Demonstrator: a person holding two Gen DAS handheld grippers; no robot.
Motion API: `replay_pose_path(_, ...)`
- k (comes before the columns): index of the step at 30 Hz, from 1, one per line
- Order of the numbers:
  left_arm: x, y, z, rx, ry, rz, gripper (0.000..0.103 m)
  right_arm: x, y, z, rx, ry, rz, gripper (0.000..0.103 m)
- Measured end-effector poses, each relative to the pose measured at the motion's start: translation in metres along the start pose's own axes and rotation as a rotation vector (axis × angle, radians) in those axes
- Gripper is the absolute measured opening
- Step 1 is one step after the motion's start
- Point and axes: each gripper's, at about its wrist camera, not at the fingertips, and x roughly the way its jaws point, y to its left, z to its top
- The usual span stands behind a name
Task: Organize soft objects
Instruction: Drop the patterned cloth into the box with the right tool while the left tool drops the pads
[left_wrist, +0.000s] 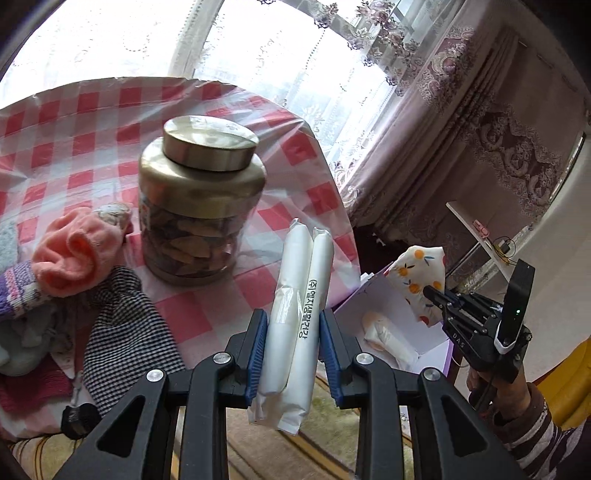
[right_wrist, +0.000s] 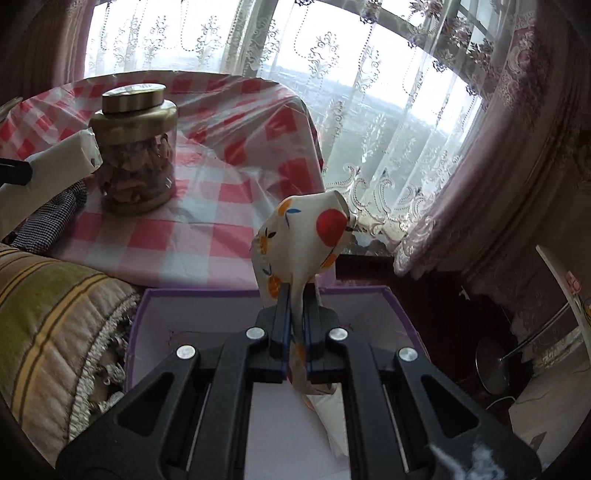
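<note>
Already, one pale item is lying in the purple box (left_wrist: 424, 343). The left gripper (left_wrist: 293, 332) is clamping the white pack (left_wrist: 295, 314) with jaws partly open, and the right gripper (right_wrist: 295, 314) is pinching the fruit-print cloth (right_wrist: 310, 236) with jaws nearly closed. Socks (left_wrist: 77, 251) are waiting on the table (left_wrist: 221, 317).

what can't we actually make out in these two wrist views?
- Box floor: right wrist view, right gripper and fruit-print cloth cover it.
- Pale item in the box: left wrist view, too small to identify.
- Cloth pile: left wrist view, cut off by the left edge.
- White pack lower end: left gripper fingers hide its sides.
</note>
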Motion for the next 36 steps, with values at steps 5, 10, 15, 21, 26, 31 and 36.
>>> replay_pose_path(5, 0.022, -0.028, 0.006, 0.041, 0.039, -0.035, 0.03, 0.013, -0.03, -0.034, 0.074, 0.099, 0.006, 0.008)
replay_pose_path(10, 0.044, -0.052, 0.009, 0.074, 0.08, -0.061, 0.03, 0.032, -0.042, -0.057, 0.146, 0.198, 0.081, 0.008)
replay_pose_path(15, 0.061, -0.074, 0.009, 0.103, 0.112, -0.075, 0.03, 0.059, -0.039, -0.069, 0.188, 0.277, 0.173, 0.009)
replay_pose_path(21, 0.089, -0.095, 0.006, 0.121, 0.171, -0.091, 0.03, 0.078, -0.04, -0.079, 0.218, 0.336, 0.179, 0.021)
replay_pose_path(26, 0.119, -0.113, 0.006, 0.097, 0.239, -0.125, 0.03, 0.067, -0.063, -0.087, 0.244, 0.315, 0.135, 0.051)
replay_pose_path(31, 0.155, -0.131, 0.01, 0.007, 0.31, -0.144, 0.03, 0.042, -0.102, -0.093, 0.331, 0.266, 0.045, 0.056)
replay_pose_path(36, 0.194, -0.159, 0.019, -0.098, 0.343, -0.155, 0.031, 0.018, -0.135, -0.091, 0.373, 0.213, -0.066, 0.061)
